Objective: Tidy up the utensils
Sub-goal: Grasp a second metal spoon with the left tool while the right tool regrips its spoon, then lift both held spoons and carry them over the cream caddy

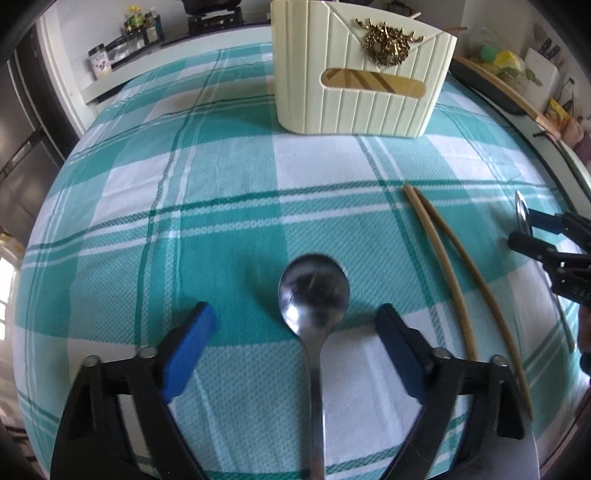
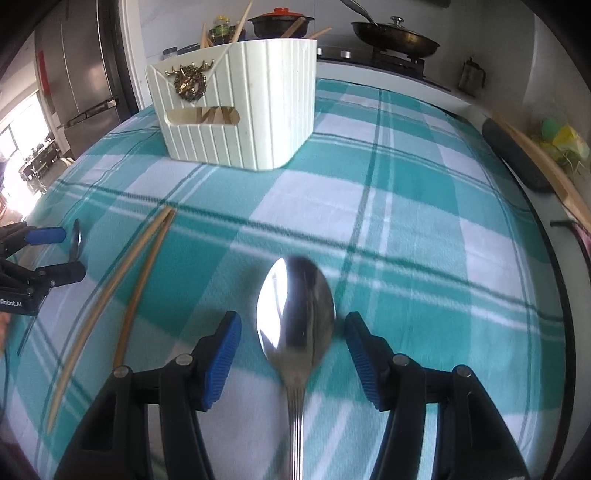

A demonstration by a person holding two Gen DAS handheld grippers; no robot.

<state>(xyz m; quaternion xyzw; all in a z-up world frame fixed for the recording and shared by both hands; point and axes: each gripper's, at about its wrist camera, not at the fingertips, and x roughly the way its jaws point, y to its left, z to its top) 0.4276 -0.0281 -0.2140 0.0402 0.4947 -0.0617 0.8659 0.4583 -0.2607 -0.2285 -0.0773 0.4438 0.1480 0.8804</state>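
The round spoon [image 1: 314, 295] lay untouched between the left gripper's [image 1: 295, 325] parted fingers, likewise the right gripper's [image 2: 291, 339], so hasty closing could skid either away

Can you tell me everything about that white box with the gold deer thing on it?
The white box is a cream holder that looks like plastic, with ribs running up and down its walls and rounded corners. A gold deer-head ornament sits on its front, above a long slot through which wooden sticks show. More wooden chopsticks poke out of its open top. It stands upright at the far side of the teal checked tablecloth, resting on it. Neither gripper touches it.
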